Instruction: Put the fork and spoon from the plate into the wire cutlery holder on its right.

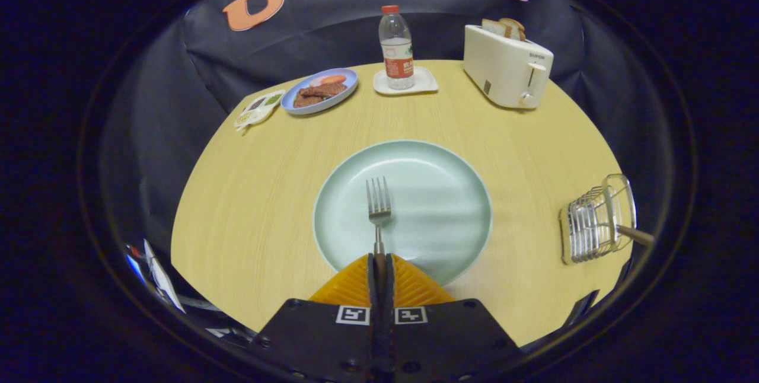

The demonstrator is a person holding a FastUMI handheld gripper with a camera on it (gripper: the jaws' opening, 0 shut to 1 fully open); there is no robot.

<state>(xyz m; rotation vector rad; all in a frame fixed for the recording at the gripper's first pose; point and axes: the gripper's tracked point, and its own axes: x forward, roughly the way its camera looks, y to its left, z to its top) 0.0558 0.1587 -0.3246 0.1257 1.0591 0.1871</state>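
Hand-held gripper (380, 261): fingers clamped on fork (378, 208) handle, lower centre | fork: tines forward over pale green plate (450, 193), frame centre | wire cutlery holder (593, 220): right of plate on surface (261, 193), a handle protruding from it, spoon not identifiable.

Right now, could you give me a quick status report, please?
Tongs shut on fork handle, tines over the plate. Wire holder to the right, a handle already sticking out of it. Nothing in the way.
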